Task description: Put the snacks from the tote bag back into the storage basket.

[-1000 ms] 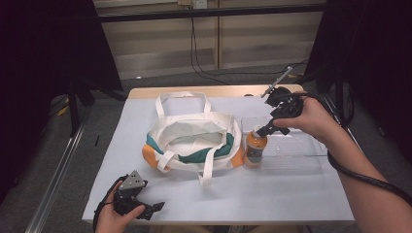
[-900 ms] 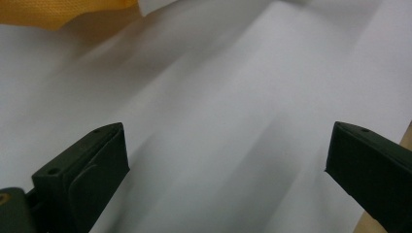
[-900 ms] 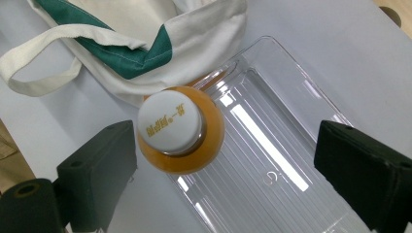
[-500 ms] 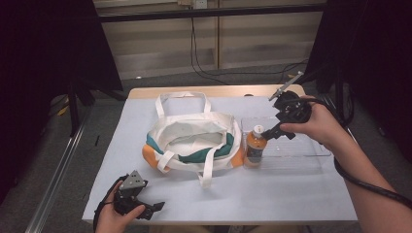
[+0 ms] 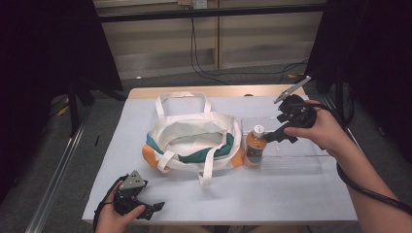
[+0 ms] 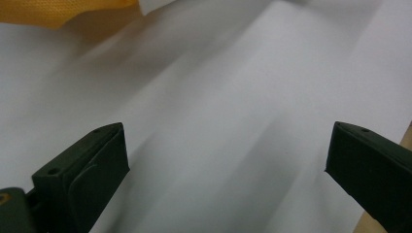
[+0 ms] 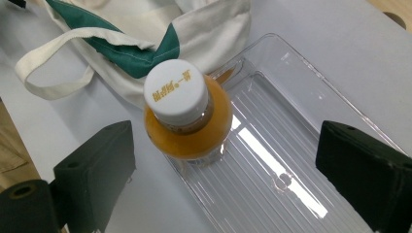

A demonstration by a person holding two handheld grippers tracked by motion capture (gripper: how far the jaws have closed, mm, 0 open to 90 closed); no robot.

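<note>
White-covered table [image 5: 291, 194] with a cream tote bag [image 5: 194, 138] near the middle, green and orange panels, handles splayed, one strap loop hanging toward the near edge. Just right of the bag sits a clear ribbed plastic tray [image 5: 296, 150]; an orange-drink bottle [image 5: 254, 145] with a white cap stands upright in the tray's left end, right beside the bag's orange corner. Right gripper [image 5: 279, 133] is held by the person's right hand [image 5: 320, 128] above the tray, just right of the bottle cap, not touching it; cable trails off along the forearm. In the right gripper view the jaws stand wide apart, nothing between them, with the bottle [image 7: 187, 114] seen from above between and beyond them, cap text legible but small, tray [image 7: 301, 145] running off to the right, bag fabric [image 7: 145, 34] at top left. Left gripper [image 5: 153, 209] rests low at the near left corner of the table in the left hand [image 5: 114, 218], grey three-cornered plate on top, well apart from the bag. Left gripper view: jaws wide open and empty over bare white table cover [image 6: 218, 121], a bit of orange bag fabric [image 6: 58, 12] at the top left corner, wooden table edge at lower right. Picture is blurred there.
</note>
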